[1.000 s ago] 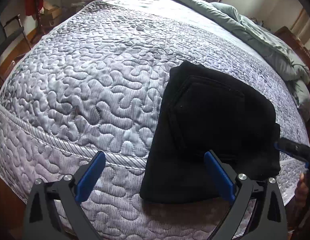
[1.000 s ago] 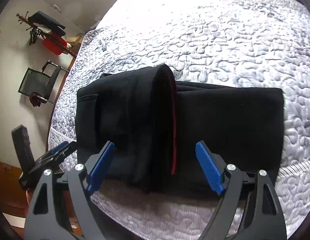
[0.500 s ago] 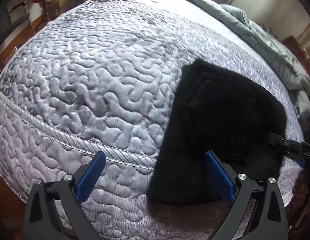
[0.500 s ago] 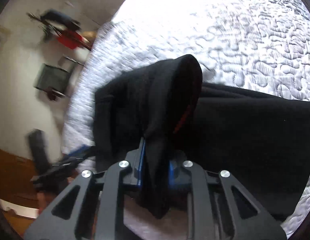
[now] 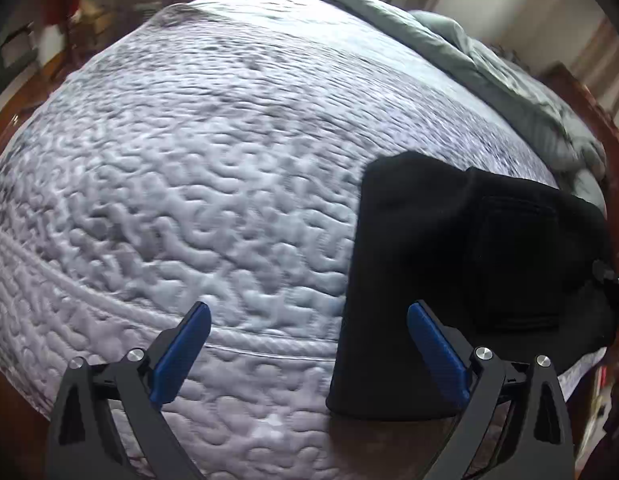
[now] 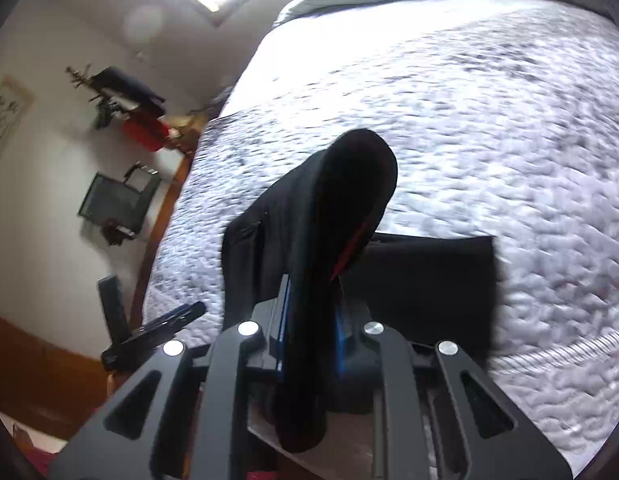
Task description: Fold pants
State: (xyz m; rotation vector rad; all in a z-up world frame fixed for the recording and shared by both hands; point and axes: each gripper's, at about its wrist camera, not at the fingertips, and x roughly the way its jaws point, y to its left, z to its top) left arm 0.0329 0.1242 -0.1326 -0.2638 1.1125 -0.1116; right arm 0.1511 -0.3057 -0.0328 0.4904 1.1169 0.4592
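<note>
Folded black pants lie near the front edge of a quilted grey bed. My left gripper hangs open over the bed's edge, and its right fingertip overlaps the pants' left side with nothing between the pads. In the right wrist view my right gripper is shut on a thick fold of the pants, which rises as a black hump with a red inner strip. The lower layer stays flat on the bed. My left gripper shows at the left there.
A grey-green duvet is bunched along the far right side of the bed. A wooden floor, a black chair and a coat rack with red and black items stand beyond the bed's left edge.
My right gripper went from open around the pants' upper fold to shut on it, then lifted the fold up off the lower layer. The left gripper stayed open and drifted slightly.
</note>
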